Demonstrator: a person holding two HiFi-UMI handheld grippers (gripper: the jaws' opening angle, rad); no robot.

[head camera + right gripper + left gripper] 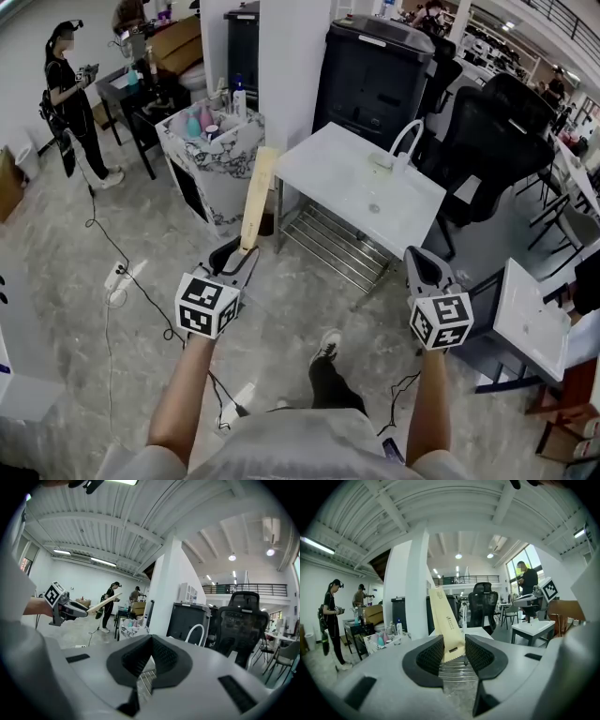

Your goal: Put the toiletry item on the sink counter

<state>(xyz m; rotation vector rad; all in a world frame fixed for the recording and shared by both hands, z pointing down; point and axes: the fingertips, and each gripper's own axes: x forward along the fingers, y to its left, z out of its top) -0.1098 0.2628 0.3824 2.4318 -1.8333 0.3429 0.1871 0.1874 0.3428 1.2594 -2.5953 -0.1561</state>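
White sink counter (328, 178) stands farther off, without the tan packet (258, 197). The left gripper (234, 261) clamps the packet's near end; the right gripper (424, 267) is closed, empty. Carrying is under way; placing remains.

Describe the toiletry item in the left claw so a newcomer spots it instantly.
Start at the white sink counter with its curved faucet. Just off its left corner, the left claw grips a long, flat beige packet that points toward the counter. Unlike the short coloured bottles on the marbled stand behind, it is slim, tan, paper-like.
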